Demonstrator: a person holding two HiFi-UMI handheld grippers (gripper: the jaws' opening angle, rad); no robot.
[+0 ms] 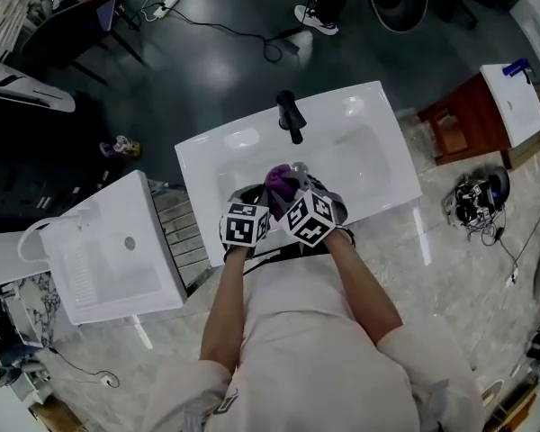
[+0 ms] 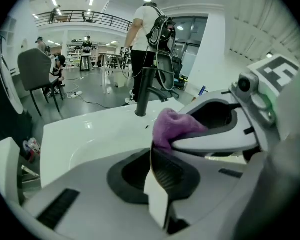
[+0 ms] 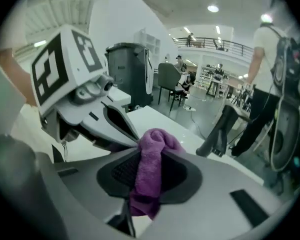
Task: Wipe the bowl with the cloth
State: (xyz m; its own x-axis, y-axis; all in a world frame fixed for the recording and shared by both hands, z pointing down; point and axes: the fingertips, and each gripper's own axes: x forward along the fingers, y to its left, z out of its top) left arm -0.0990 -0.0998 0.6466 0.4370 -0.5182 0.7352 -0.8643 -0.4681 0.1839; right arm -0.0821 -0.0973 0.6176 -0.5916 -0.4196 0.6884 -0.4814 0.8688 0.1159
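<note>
Over the white sink point(image 1: 364, 156) I hold both grippers close together. A purple cloth point(image 1: 280, 184) is bunched between them. My right gripper point(image 3: 147, 180) is shut on that cloth point(image 3: 151, 159), which folds over the jaws and hangs down between them. My left gripper point(image 2: 155, 170) is shut on the thin rim of the bowl point(image 2: 152, 160), seen edge-on between its pads. In the head view only dark grey parts of the bowl point(image 1: 337, 208) show beside the marker cubes. The cloth point(image 2: 174, 124) lies right beside the left jaws, under the right gripper's fingers.
A black tap point(image 1: 291, 116) stands at the back of the sink, just beyond the grippers. A second white basin point(image 1: 117, 250) sits at the left, a red-brown cabinet point(image 1: 459, 120) at the right. A person point(image 2: 149, 34) stands behind the tap. Cables lie on the floor.
</note>
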